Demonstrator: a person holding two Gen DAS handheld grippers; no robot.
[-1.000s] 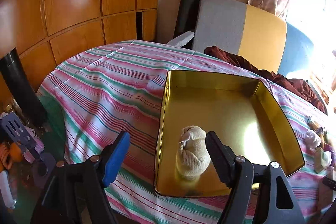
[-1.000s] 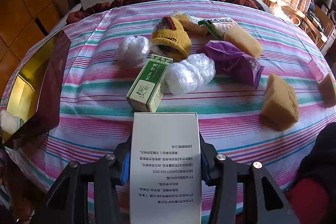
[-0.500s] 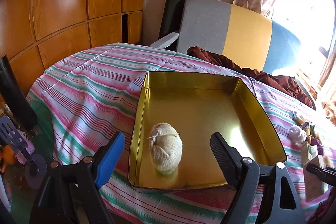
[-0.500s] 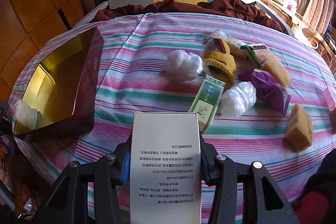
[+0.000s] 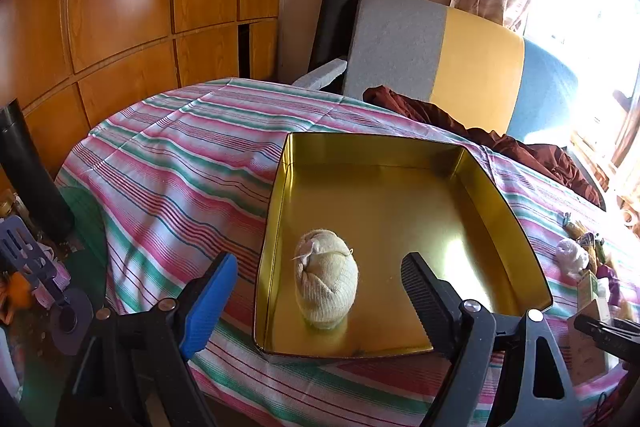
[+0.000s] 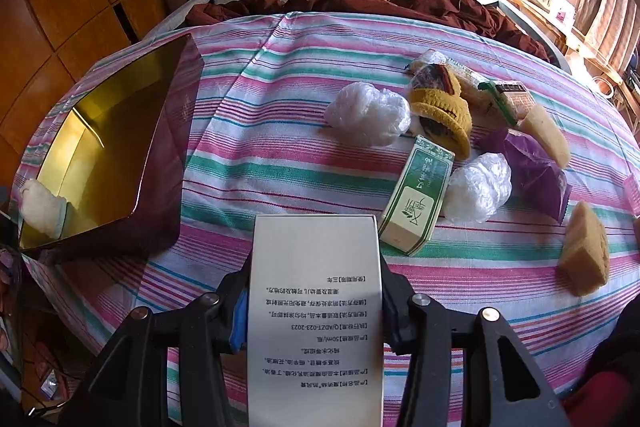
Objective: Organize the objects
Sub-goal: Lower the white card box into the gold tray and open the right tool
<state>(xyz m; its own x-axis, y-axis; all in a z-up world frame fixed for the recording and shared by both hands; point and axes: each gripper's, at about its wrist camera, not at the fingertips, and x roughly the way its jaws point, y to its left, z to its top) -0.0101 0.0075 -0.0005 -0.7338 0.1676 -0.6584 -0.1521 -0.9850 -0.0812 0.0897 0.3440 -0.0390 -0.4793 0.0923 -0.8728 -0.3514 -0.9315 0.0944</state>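
Right gripper (image 6: 316, 311) jaws clenched on white carton (image 6: 314, 307), above worktop's near edge. Left gripper (image 5: 316, 291) jaws released, empty. Carry level over gold tin (image 6: 100, 163); lower beside rolled sock (image 5: 325, 279), clearing rim.

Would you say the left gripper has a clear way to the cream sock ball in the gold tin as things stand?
Probably yes. The left gripper is open and empty, the sock ball sits just ahead between its fingers, alone near the gold tin's front wall, with nothing over it.
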